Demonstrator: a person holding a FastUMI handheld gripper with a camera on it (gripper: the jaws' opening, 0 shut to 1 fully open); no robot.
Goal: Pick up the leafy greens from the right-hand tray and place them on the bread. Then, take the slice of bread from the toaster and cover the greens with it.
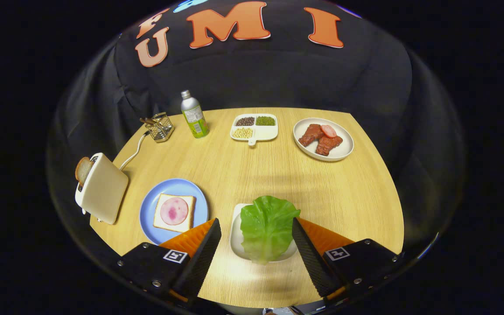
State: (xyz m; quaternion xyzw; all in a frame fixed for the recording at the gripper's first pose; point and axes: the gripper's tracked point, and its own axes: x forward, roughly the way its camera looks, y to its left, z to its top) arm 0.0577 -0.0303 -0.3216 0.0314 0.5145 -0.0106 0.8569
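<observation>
Three plates (173, 212), perhaps two bread slices (174, 212)

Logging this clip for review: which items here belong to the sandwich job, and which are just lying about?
Job: leafy greens on white tray, between the open gripper fingers; bread with ham on blue plate; toaster holding bread slice.

Lying about: bottle, divided dish, meat plate, wire basket.

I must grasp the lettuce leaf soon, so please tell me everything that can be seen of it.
The lettuce leaf is one broad, bright green piece with a pale central rib and wrinkled, veined surface; it looks glossy, perhaps plastic. It lies flat on a small white tray and overhangs its far and near rims. It sits between the fingers of the open tool, which do not touch it.
</observation>
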